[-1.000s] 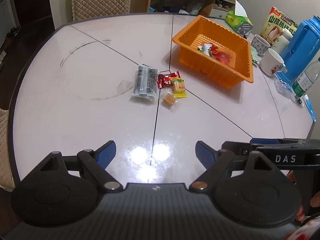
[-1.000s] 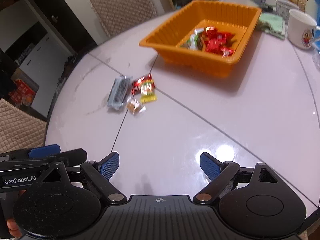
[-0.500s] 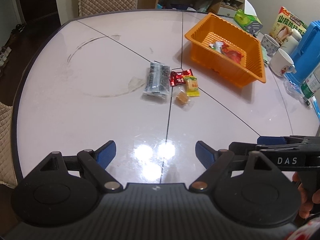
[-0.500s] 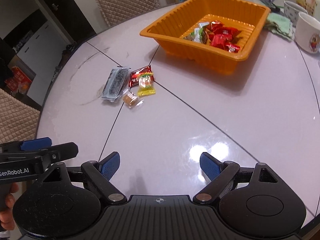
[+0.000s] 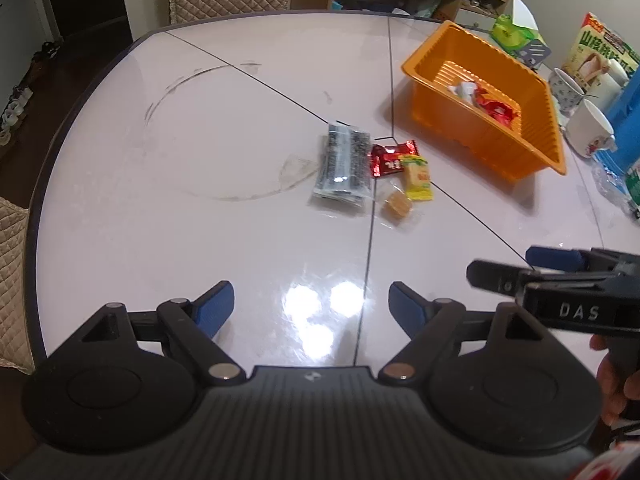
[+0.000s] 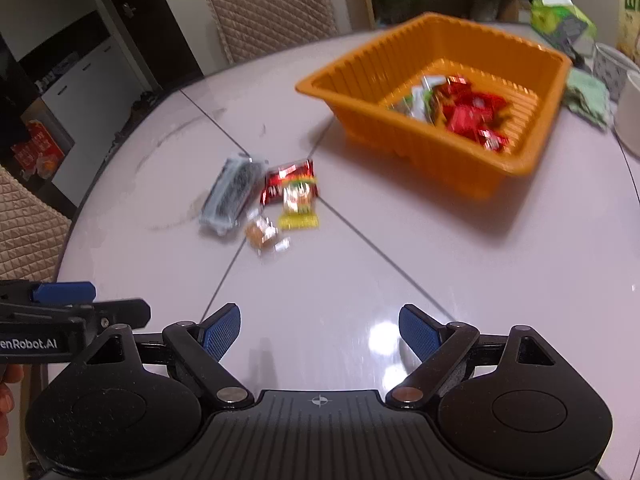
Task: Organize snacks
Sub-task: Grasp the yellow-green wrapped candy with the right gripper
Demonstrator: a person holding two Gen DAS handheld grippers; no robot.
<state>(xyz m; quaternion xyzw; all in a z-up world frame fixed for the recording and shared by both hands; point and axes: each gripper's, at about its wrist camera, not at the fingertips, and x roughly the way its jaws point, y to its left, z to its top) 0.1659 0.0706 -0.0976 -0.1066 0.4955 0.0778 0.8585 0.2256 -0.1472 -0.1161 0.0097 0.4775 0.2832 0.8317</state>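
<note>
The left tool [image 5: 311, 306] and the right tool [image 6: 320, 330] both hang released over the table [image 5: 160, 200], nothing between their blue pads. Four snacks lie loose in a tight cluster near the table's middle: a grey-black packet [image 5: 344, 166], a red wrapper [image 5: 390, 158] with a yellow sachet [image 5: 418, 178] overlapping it, and a small amber candy [image 5: 398, 204] just beside them. The orange basket [image 5: 520, 148] nearby already holds several red and pale wrappers. By my reading the sorting is partly done, with these four left to collect.
</note>
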